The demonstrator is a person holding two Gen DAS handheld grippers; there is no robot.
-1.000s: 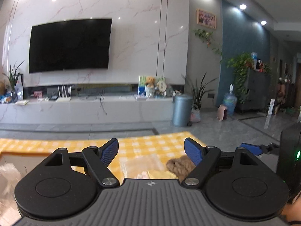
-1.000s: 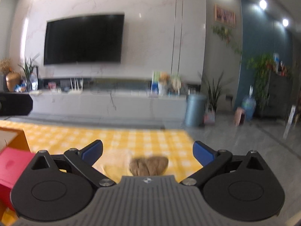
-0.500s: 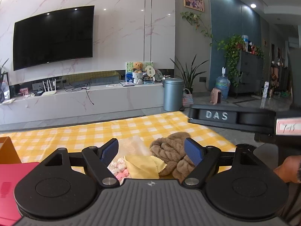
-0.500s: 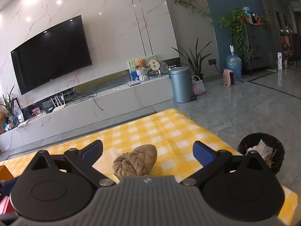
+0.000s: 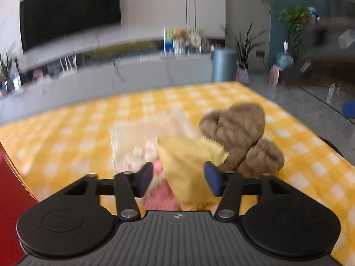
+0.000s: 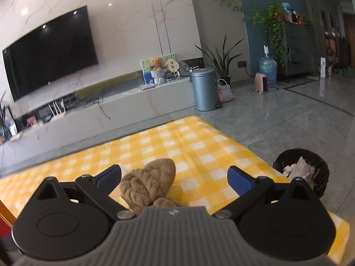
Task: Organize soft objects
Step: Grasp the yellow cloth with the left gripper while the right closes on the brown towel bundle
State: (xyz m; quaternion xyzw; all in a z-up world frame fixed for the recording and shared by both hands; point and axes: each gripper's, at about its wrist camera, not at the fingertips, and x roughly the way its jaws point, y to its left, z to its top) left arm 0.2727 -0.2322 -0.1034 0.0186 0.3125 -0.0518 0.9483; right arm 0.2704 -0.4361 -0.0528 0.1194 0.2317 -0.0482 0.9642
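Observation:
A pile of soft things lies on the yellow checked tablecloth [image 5: 66,137]. A brown knotted plush [image 5: 239,133] sits at its right, a yellow cloth [image 5: 188,168] in the middle, a pink fluffy item [image 5: 159,197] under it, and a clear bag [image 5: 137,139] at the left. My left gripper [image 5: 178,177] is open, its blue pads on either side of the yellow cloth, not closed on it. My right gripper [image 6: 174,177] is wide open just above the brown plush [image 6: 148,184], which lies by its left pad.
A red box [image 5: 11,199] stands at the table's left edge. A black waste bin [image 6: 304,173] sits on the floor off the right edge. Beyond the table are a TV wall, a low cabinet and a grey bin [image 6: 204,88].
My left gripper has dropped toward the pile and its jaws have narrowed around the yellow cloth. My right gripper has tilted down closer to the brown plush, still wide open.

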